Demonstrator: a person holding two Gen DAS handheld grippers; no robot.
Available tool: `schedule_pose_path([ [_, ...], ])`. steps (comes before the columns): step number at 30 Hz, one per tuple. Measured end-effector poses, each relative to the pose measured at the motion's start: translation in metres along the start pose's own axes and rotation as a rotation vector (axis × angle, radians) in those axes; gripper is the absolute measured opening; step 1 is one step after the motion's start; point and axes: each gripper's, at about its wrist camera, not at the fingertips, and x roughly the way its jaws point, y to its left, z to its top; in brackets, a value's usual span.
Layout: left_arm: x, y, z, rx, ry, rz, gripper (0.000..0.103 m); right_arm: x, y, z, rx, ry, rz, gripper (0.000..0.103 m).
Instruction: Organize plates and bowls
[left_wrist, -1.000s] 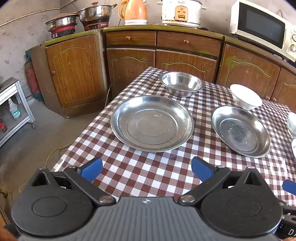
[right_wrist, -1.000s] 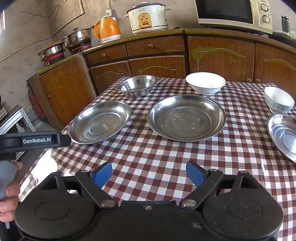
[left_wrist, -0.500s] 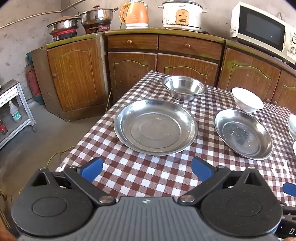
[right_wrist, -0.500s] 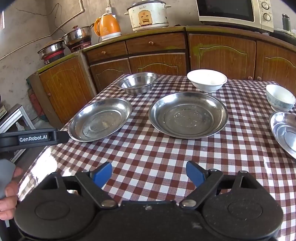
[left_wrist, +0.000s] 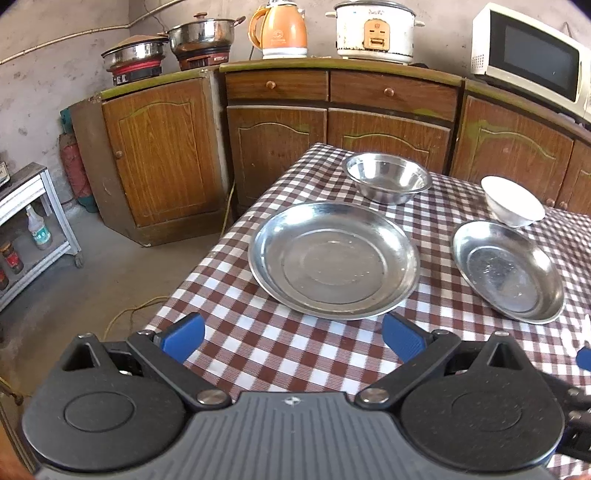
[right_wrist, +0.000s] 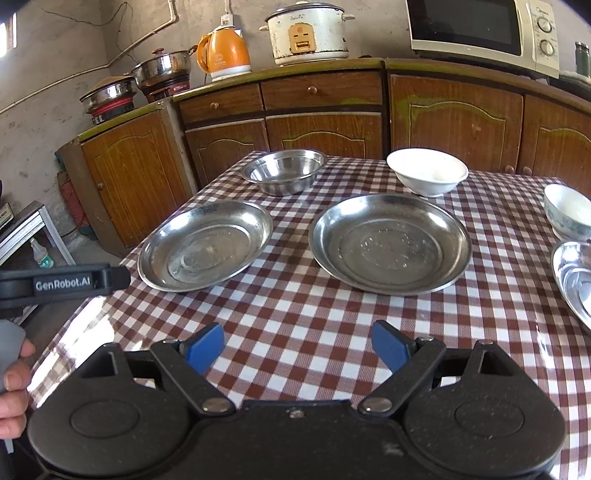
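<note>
Since a second ago both views have drawn nearer the table (right_wrist: 295, 317); no dish has moved. The left gripper (left_wrist: 293, 338) and right gripper (right_wrist: 297, 349) are spread wide, empty. On the checked cloth: three steel plates (right_wrist: 389, 243), one steel bowl (right_wrist: 284, 171), two white bowls (right_wrist: 426, 171).

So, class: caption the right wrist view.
Open right gripper faces two steel plates, a steel bowl and white bowl.

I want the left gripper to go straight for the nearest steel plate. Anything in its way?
Nothing visible. Only bare checked tablecloth lies between the open left gripper and the steel plate.
</note>
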Motion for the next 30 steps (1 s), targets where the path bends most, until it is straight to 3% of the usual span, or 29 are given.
schedule_pose_path([
  [16,0.031,0.026,0.023,-0.001,0.015,0.067,0.103,0.032,0.022,0.018,-0.029,0.002,-0.001,0.102],
  [30,0.064,0.035,0.039,-0.01,0.025,0.015,0.103,0.067,0.041,0.037,-0.063,0.0,-0.018,0.102],
])
